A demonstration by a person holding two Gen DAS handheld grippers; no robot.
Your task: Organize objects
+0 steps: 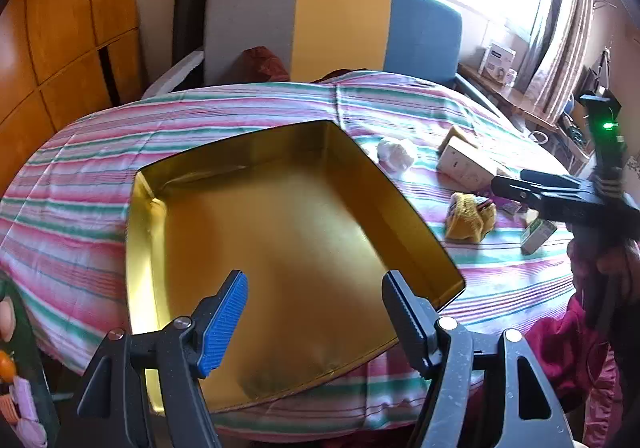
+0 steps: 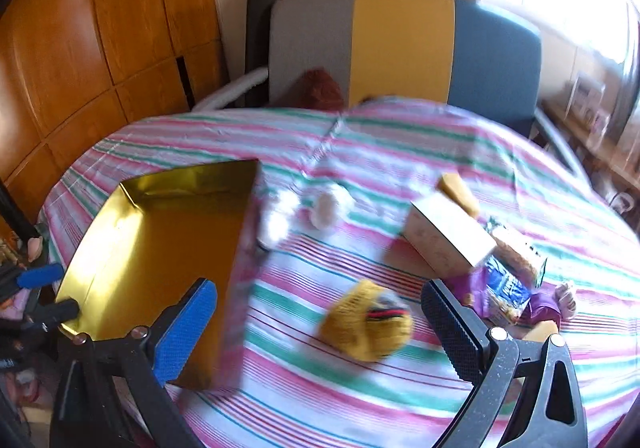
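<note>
Left wrist view: gold tin [image 1: 280, 232] sits empty on the striped bed [image 1: 100, 176], near its left side; nothing sorted yet by the look of it. Left gripper [image 1: 316, 324] released, jaws apart over the tin's near rim, holding nothing. Right gripper [image 2: 320, 332] wide open above the yellow knit item [image 2: 366, 324], not touching it. Still loose toward the bed's right edge: white ball [image 2: 330, 210], beige box [image 2: 448, 244], snack packets [image 2: 508, 284], small green carton [image 1: 538, 234]. Judgement: task barely begun, every item left.
</note>
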